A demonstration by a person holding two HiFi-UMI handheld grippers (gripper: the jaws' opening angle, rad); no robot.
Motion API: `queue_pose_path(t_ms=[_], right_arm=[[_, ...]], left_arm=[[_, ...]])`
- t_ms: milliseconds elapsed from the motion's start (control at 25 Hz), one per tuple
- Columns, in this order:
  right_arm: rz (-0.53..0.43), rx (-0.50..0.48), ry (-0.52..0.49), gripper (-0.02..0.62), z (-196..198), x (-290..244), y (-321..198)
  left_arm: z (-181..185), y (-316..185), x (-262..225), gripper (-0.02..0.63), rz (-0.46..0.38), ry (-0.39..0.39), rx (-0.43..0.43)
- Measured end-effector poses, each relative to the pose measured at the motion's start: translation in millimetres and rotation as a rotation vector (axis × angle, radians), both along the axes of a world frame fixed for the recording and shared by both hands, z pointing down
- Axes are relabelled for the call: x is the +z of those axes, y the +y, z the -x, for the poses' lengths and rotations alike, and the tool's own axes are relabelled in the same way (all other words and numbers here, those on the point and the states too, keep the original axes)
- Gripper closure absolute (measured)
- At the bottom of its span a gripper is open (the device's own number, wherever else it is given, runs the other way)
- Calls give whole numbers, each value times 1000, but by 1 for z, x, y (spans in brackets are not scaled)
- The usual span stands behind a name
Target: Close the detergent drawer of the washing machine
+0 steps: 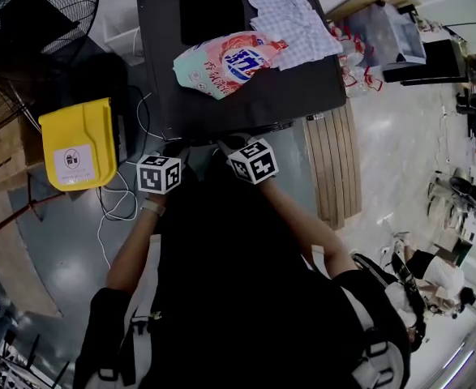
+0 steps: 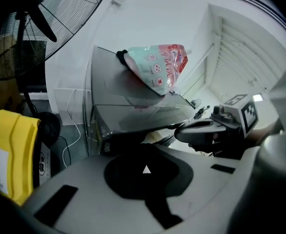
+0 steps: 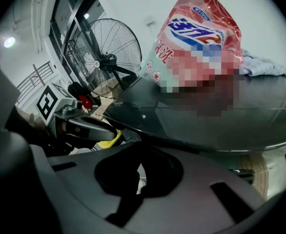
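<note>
While your left tongs [image 2: 146, 167] and right tongs [image 3: 139, 172] are closed and empty before the dark grey boxy washing machine [image 1: 246, 96], press its unseen detergent drawer squarely.

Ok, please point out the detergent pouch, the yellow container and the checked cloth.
detergent pouch [image 1: 231, 61]: head view, middle of its printed front.
yellow container [image 1: 87, 128]: head view, its yellow top face above the label.
checked cloth [image 1: 290, 19]: head view, middle of the fabric.

The left forearm [image 1: 136, 245] and right forearm [image 1: 290, 213] reach toward the frame's centre. There the left gripper [image 1: 171, 149] and right gripper [image 1: 228, 147] sit side by side, each with its 2 jaws pressed together.
</note>
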State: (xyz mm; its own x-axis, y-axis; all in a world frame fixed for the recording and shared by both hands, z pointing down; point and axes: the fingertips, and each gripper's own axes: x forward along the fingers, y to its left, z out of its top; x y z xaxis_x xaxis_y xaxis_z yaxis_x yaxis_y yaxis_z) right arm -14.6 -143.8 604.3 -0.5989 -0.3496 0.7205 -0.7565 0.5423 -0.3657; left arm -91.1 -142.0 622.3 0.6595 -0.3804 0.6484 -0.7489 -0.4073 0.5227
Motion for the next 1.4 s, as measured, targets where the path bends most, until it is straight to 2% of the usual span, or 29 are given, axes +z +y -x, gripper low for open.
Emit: queue_pose_path(t_ms=[480,840,1080,1400], right_arm=[[-73,46,-74,580,-2,-54,4],[-250,-22,-135,580,19,-129,-3],[-365,-57,-197,580,34,-190,-11],[-519,-121,-218,580,53,-254,-14]], left_arm=[[30,-1,-60,595,-116,61,-90],[64,-9,-141,595,-330,58,-142],[82,-17,-200,595,-458,68,-212],[93,-13,-255,595,-608,-10,-230]])
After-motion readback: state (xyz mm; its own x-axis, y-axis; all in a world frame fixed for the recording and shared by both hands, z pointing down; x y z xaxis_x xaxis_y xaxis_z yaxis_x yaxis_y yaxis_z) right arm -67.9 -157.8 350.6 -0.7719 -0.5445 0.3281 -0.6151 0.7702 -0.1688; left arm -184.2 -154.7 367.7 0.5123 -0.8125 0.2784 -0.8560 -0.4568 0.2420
